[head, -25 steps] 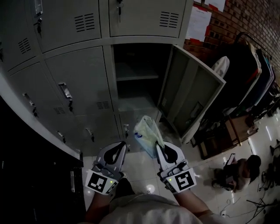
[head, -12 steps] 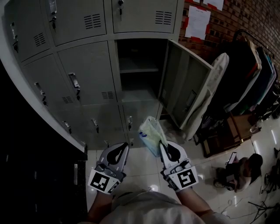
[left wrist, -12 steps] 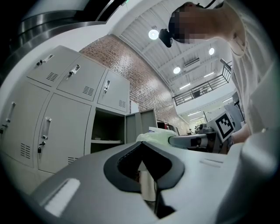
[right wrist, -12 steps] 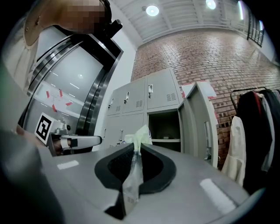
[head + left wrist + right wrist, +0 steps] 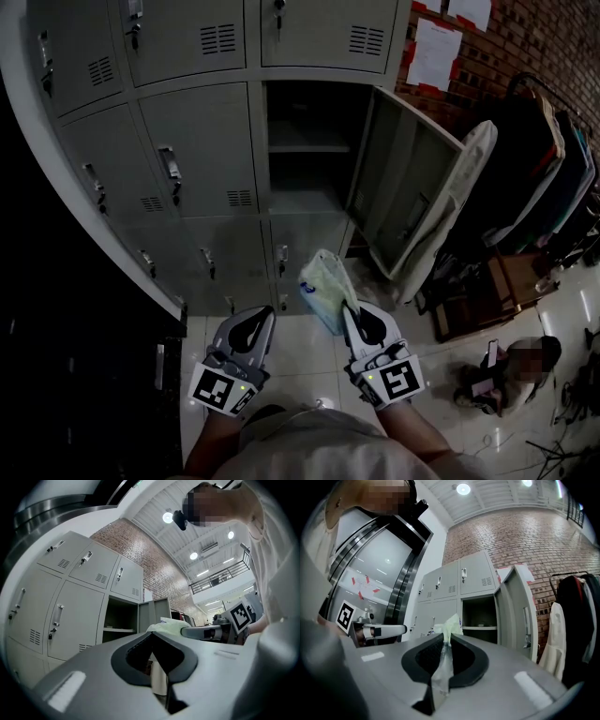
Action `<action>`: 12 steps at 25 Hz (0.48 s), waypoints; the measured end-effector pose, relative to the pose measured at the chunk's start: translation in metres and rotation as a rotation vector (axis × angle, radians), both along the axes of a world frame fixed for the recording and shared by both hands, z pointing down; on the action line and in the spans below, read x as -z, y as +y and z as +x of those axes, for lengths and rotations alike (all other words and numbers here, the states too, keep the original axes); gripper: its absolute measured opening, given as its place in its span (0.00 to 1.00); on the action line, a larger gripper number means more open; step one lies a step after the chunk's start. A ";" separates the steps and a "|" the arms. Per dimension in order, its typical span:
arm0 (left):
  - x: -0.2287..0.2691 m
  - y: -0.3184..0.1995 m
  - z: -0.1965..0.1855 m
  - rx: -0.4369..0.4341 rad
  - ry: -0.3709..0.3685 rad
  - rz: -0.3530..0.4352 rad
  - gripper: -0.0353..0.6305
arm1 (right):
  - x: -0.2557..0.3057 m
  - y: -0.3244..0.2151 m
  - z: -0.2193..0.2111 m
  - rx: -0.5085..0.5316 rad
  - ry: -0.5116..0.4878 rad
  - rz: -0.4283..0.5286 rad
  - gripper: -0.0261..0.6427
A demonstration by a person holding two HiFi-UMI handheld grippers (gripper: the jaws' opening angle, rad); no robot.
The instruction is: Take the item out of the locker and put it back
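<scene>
A pale green plastic bag [image 5: 324, 286] hangs pinched between the jaws of my right gripper [image 5: 345, 307], low in front of the lockers. In the right gripper view the bag [image 5: 451, 625] rises from the shut jaws of that gripper [image 5: 443, 641]. My left gripper [image 5: 269, 311] is beside it on the left, jaws together and holding nothing. It [image 5: 151, 637] points at the lockers, with the bag [image 5: 165, 627] to its right. The open locker [image 5: 305, 148] shows a bare shelf, and its door [image 5: 410, 202] is swung out to the right.
Shut grey lockers [image 5: 197, 150] fill the bank to the left and above. A rack of dark clothes [image 5: 548, 178] and a white garment [image 5: 475, 183] stand right of the door. A person [image 5: 506, 373] sits on the floor at lower right. A dark wall [image 5: 56, 375] runs along the left.
Both grippers have shifted a little across the floor before the lockers, and more of the locker bank shows. The bag stays in the right gripper.
</scene>
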State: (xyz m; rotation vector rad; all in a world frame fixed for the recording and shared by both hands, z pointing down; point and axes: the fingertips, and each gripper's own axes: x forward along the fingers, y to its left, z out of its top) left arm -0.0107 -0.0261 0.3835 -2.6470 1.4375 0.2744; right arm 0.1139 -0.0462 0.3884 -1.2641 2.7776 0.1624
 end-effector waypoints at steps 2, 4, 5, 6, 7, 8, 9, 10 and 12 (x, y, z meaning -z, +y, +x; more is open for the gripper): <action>-0.003 0.001 0.001 0.003 0.005 -0.001 0.06 | -0.002 0.000 -0.003 0.003 0.031 0.019 0.05; -0.008 -0.001 0.004 -0.004 -0.007 -0.004 0.06 | -0.004 -0.003 -0.004 0.001 0.045 0.024 0.05; -0.010 -0.003 0.005 -0.007 -0.017 -0.006 0.06 | -0.004 -0.006 -0.006 0.001 0.042 0.020 0.05; -0.012 -0.005 0.004 -0.007 -0.027 -0.008 0.06 | -0.004 -0.009 -0.007 0.000 0.034 0.016 0.05; -0.012 -0.009 0.003 -0.006 -0.035 -0.009 0.06 | -0.004 -0.012 -0.008 0.000 0.027 0.011 0.05; -0.011 -0.012 0.002 -0.004 -0.040 -0.008 0.06 | -0.004 -0.016 -0.009 -0.002 0.022 0.008 0.05; -0.010 -0.017 0.000 -0.003 -0.041 -0.008 0.06 | -0.005 -0.020 -0.010 -0.005 0.021 0.006 0.05; -0.010 -0.022 -0.002 -0.005 -0.041 -0.009 0.06 | -0.005 -0.026 -0.011 -0.011 0.021 0.004 0.05; -0.012 -0.035 -0.008 -0.008 -0.040 -0.017 0.06 | -0.007 -0.040 -0.013 -0.023 0.021 -0.004 0.05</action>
